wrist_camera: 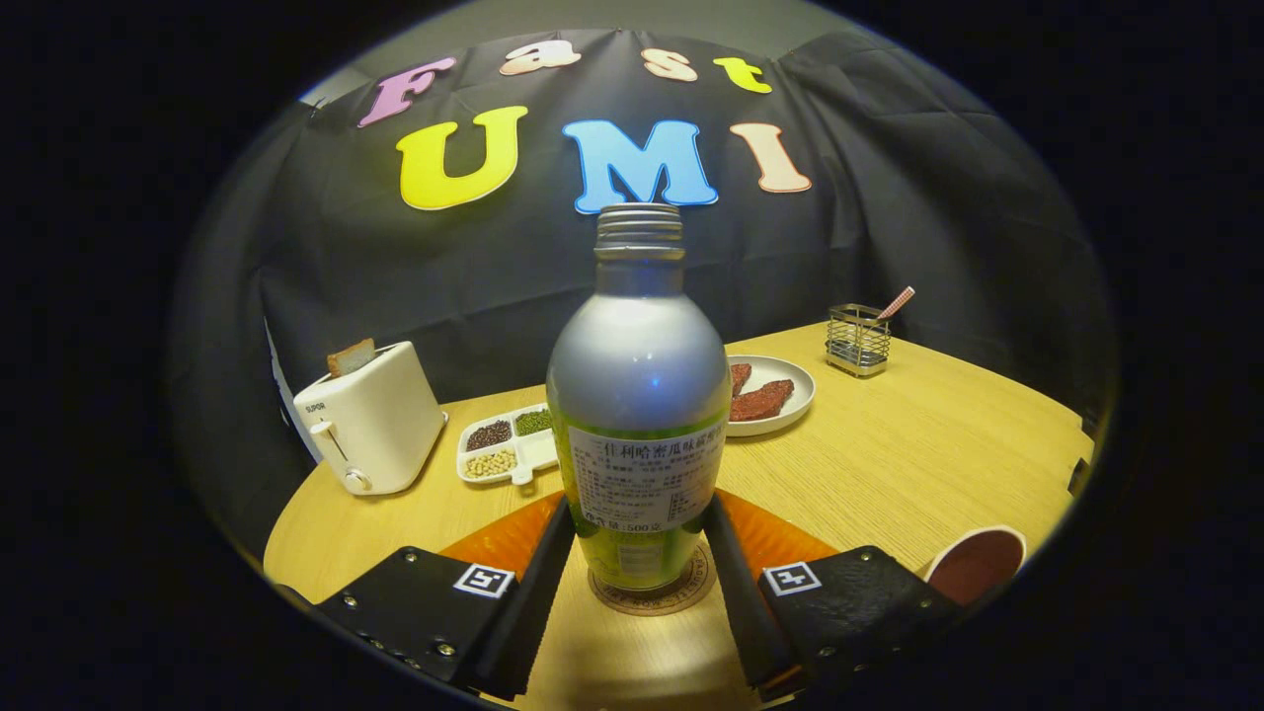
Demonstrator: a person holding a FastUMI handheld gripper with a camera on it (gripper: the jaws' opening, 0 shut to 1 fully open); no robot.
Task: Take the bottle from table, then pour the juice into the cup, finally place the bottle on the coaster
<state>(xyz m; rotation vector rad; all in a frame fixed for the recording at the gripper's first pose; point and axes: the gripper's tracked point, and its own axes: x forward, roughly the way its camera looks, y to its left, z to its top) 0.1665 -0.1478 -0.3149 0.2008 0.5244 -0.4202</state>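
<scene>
Tool (pixel 637 553) fingers flanking upright bottle (pixel 638 395), base on coaster (pixel 653 595), contact unclear

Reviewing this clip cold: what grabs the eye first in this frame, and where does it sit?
The silver bottle dominates, upright on a round coaster between the gripper fingers, which flank its base; whether they press on it is unclear. Beyond it on the wooden table are a white toaster and a plate of reddish food. A red cup sits beside the right finger.
</scene>
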